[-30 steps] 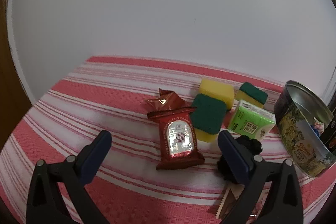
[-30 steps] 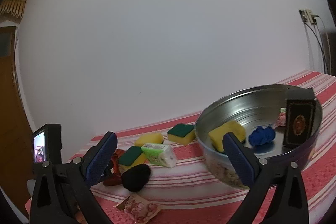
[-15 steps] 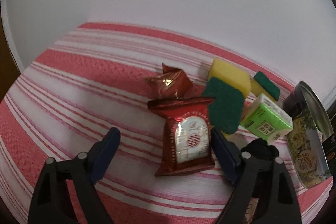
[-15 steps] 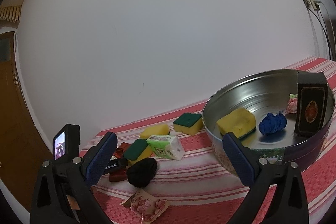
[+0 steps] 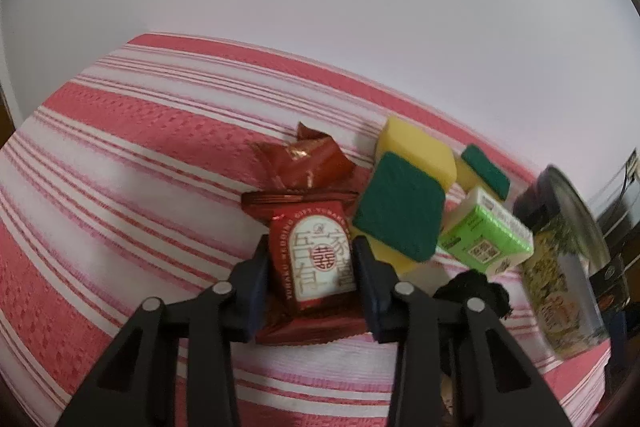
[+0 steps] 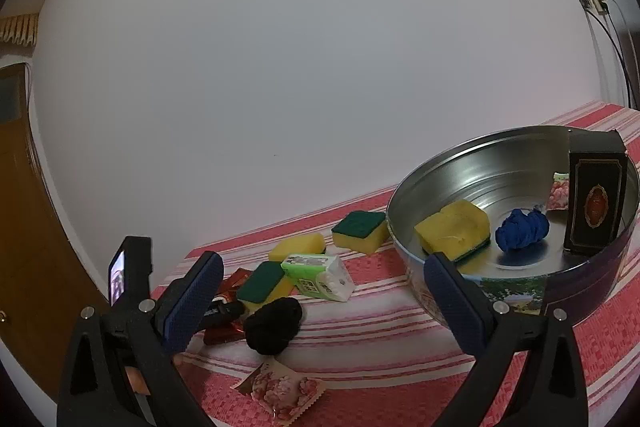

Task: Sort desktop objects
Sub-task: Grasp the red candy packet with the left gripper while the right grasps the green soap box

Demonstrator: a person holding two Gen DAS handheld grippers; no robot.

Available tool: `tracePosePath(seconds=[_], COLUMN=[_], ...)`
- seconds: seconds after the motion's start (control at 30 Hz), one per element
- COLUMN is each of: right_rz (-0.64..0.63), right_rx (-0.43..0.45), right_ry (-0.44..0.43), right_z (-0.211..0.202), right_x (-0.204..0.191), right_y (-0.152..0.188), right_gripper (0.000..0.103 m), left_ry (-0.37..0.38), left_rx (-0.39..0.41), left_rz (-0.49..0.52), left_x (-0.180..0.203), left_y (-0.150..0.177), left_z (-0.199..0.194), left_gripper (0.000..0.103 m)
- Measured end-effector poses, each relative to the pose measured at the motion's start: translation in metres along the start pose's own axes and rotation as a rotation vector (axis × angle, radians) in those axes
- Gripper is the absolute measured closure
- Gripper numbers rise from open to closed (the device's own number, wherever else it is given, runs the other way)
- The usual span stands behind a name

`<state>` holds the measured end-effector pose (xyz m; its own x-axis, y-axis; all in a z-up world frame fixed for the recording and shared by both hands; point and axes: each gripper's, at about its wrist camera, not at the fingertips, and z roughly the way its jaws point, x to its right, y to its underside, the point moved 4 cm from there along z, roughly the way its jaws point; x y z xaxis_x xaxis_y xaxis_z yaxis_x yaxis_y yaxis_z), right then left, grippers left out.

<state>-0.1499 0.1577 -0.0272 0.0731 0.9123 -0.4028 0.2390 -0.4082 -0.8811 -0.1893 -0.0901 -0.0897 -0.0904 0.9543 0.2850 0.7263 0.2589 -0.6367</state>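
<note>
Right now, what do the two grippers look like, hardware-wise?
Both match: the left gripper and right gripper have black angular plastic arms with triangular cut-outs, silver pivot screws, and dark blue textured pads. A small lit screen is mounted on the left unit. No cables or sleeves visible.

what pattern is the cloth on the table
Red and white stripes on the woven tablecloth, clearest in the left wrist view.

Red snack packet (image 5: 316,259): white label bearing a red double-happiness sign (囍). Green box (image 5: 486,241): QR code, lettering unreadable.
</note>
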Motion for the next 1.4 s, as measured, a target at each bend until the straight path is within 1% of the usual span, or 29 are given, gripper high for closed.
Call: tracePosePath(seconds=[0.07,0.13,0.17,0.2,0.27,0.3,0.4,0.53,0.57,0.63,0.67,0.73,0.77,0.8,0.9,0.93,1.03,1.1,1.13,1.17,1.2,1.27,1.33,1.4], right_rz=[0.003,0.006,0.007,0.004,-0.037,-0.060,-0.133,-0.255,-0.316,-0.396,-0.426,-0.457,-0.467,-0.467,-0.447,-0.454,-0.512,-0.526,-0.499,-0.453,-0.416,-0.363,-0.360,-0.355], right_rx=[-0.002,-0.006,-0.011,-0.021,-0.068,-0.089,-0.134,-0.208,-0.228,-0.235,-0.243,-0.289,-0.323,-0.353,-0.441,-0.460,-0.490,-0.541,-0.565,-0.583,-0.602,-0.616,-0.603,-0.539], right_ry=[0.000,0.000,-0.002,-0.008,-0.016,-0.017,-0.039,-0.093,-0.098,-0.080,-0.082,-0.085,-0.070,-0.059,-0.037,-0.032,0.016,0.033,0.016,-0.002,-0.017,-0.043,-0.054,-0.086], right_z=[0.000,0.000,0.001,0.001,0.009,0.013,0.026,0.052,0.060,0.074,0.083,0.099,0.112,0.121,0.146,0.151,0.163,0.173,0.176,0.177,0.178,0.176,0.170,0.158], right_x=[0.001,0.002,0.002,0.002,-0.004,-0.007,-0.018,-0.037,-0.044,-0.052,-0.055,-0.057,-0.055,-0.052,-0.041,-0.040,-0.038,-0.034,-0.032,-0.027,-0.023,-0.015,-0.015,-0.019], right_y=[0.001,0.001,0.002,0.002,0.003,0.002,-0.005,-0.016,-0.016,-0.016,-0.015,-0.010,-0.006,-0.003,0.007,0.010,0.020,0.029,0.031,0.029,0.030,0.029,0.028,0.020], right_gripper=[0.001,0.001,0.001,0.001,0.001,0.001,0.001,0.001,0.001,0.002,0.006,0.015,0.025,0.031,0.032,0.032,0.035,0.048,0.051,0.062,0.070,0.074,0.074,0.075], left_ry=[0.015,0.006,-0.007,-0.041,-0.087,-0.090,-0.076,-0.093,-0.100,-0.114,-0.126,-0.144,-0.145,-0.143,-0.133,-0.123,-0.082,-0.065,-0.066,-0.065,-0.048,-0.050,-0.049,-0.048], left_rx=[0.038,0.111,0.145,0.193,0.260,0.279,0.292,0.315,0.319,0.333,0.340,0.347,0.344,0.340,0.315,0.303,0.285,0.283,0.284,0.283,0.279,0.276,0.272,0.272], left_rz=[-0.013,-0.005,0.007,0.026,0.063,0.067,0.073,0.084,0.088,0.091,0.093,0.096,0.097,0.096,0.076,0.064,0.048,0.060,0.066,0.070,0.076,0.079,0.092,0.104], left_x=[-0.002,0.000,0.002,0.004,0.008,0.009,0.014,0.020,0.019,0.018,0.016,0.013,0.011,0.006,-0.007,-0.011,-0.012,-0.011,-0.011,-0.010,-0.010,-0.013,-0.010,-0.010], left_y=[-0.001,-0.003,-0.006,-0.008,-0.012,-0.014,-0.020,-0.034,-0.040,-0.047,-0.051,-0.057,-0.058,-0.058,-0.058,-0.058,-0.057,-0.056,-0.056,-0.056,-0.056,-0.057,-0.056,-0.055], left_z=[-0.007,-0.019,-0.024,-0.030,-0.041,-0.045,-0.049,-0.054,-0.056,-0.057,-0.055,-0.051,-0.047,-0.044,-0.037,-0.035,-0.033,-0.033,-0.034,-0.033,-0.033,-0.032,-0.032,-0.033], left_gripper=[0.065,0.065,0.065,0.065,0.065,0.065,0.065,0.065,0.065,0.065,0.065,0.065,0.065,0.065,0.065,0.065,0.064,0.065,0.065,0.065,0.065,0.065,0.065,0.065])
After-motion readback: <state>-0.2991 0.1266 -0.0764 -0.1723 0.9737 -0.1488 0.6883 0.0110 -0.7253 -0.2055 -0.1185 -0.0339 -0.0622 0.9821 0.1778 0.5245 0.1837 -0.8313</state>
